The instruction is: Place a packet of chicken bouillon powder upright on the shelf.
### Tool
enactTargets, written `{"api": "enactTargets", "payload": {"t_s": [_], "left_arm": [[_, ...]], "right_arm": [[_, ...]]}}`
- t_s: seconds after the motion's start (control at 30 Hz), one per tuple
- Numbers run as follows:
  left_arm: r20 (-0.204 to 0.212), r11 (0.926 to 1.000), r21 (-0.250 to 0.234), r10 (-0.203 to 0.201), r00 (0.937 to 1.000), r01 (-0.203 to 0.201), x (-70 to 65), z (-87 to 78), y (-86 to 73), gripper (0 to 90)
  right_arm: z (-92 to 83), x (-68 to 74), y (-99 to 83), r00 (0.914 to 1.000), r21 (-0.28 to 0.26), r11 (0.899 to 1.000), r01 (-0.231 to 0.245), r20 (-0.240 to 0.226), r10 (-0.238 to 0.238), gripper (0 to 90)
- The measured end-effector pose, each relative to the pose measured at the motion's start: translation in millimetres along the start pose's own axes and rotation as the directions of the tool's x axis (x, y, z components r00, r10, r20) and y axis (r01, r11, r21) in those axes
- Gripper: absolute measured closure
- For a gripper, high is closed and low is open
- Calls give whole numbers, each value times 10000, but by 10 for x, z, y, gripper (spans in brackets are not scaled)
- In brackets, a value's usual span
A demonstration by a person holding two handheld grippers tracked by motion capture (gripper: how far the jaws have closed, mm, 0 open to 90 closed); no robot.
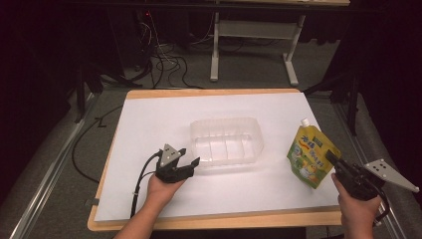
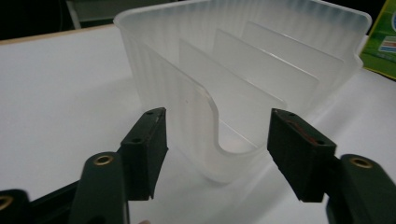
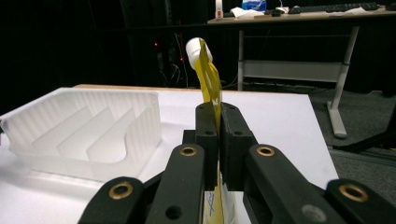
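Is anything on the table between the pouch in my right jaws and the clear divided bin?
Nothing visible: bare white sheet lies between the pouch and the bin. The left gripper sits at the bin's far end, away from that path.

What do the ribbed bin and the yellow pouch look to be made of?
Bin: probably frosted, semi-translucent moulded plastic; light shows through its ribbed walls and inner dividers. Pouch: seemingly thin flexible printed film, glossy, with a hard white screw cap; its edge pinches flat in the right tool.
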State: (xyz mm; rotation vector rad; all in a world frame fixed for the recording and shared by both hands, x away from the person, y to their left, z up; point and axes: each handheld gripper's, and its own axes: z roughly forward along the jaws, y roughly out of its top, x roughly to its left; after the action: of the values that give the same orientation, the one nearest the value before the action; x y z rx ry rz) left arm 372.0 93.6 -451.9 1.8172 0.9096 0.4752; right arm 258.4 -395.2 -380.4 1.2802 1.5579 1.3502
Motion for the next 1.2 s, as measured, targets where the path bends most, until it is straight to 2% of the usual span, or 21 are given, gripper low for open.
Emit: {"api": "enactTargets", "payload": {"t_s": [0.03, 0.17, 0.2, 0.23, 0.27, 0.33, 0.4, 0.47, 0.63, 0.83, 0.93, 1.07, 1.13, 1.2], "left_arm": [[-40, 9999, -115, -115, 9999, 114, 5, 19, 11, 424], [61, 9977, -314, -598, 9982, 600, 25, 98, 55, 453], [59, 9972, -345, -657, 9978, 659, 22, 113, 61, 472], [50, 9973, -361, -646, 9979, 647, 19, 124, 64, 472], [-14, 9978, -334, -574, 9983, 573, 14, 140, 67, 499], [-206, 9974, -381, -618, 9979, 610, 7, 178, 69, 524], [-288, 9970, -380, -682, 9973, 670, 9, 188, 68, 569], [-477, 9964, -265, -814, 9955, 802, 34, 210, 63, 619], [-667, 9967, -176, -805, 9945, 795, 35, 242, 41, 664], [-668, 9971, -124, -758, 9949, 751, -15, 237, 35, 721], [-415, 9966, -10, -819, 9958, 819, -74, 210, 22, 694], [-288, 9978, 138, -639, 9975, 643, -144, 183, 11, 627], [-223, 9977, 84, -673, 9975, 675, -147, 168, 8, 621], [-210, 9974, 44, -720, 9972, 721, -147, 153, 9, 566]], "right_arm": [[-19, 5, -26, 10000, 108, 9999, 68, 58, -69, 882], [-38, 10, -65, 9999, 304, 9995, 25, 128, -29, 863], [-27, 16, -99, 9999, 470, 9989, 37, 121, -42, 813], [-27, 16, -99, 9999, 470, 9989, 37, 121, -42, 813], [11, 24, -141, 9999, 809, 9967, 66, 105, -75, 720], [50, 18, -177, 10000, 1036, 9946, -2, 71, -6, 653], [101, -6, -213, 10000, 1278, 9918, -74, 30, 71, 610], [141, -35, -247, 9999, 1452, 9893, -153, 22, 151, 607], [164, -81, -277, 9997, 1559, 9875, -240, -22, 246, 663], [177, -69, -255, 9997, 1563, 9874, -243, 23, 242, 845], [189, -64, -246, 9993, 1628, 9860, -373, 140, 355, 899], [202, -66, -234, 9982, 1593, 9855, -589, 215, 562, 900], [204, -66, -232, 9980, 1584, 9855, -611, 244, 579, 900], [211, -53, -223, 9977, 1539, 9861, -625, 352, 578, 900]]}}
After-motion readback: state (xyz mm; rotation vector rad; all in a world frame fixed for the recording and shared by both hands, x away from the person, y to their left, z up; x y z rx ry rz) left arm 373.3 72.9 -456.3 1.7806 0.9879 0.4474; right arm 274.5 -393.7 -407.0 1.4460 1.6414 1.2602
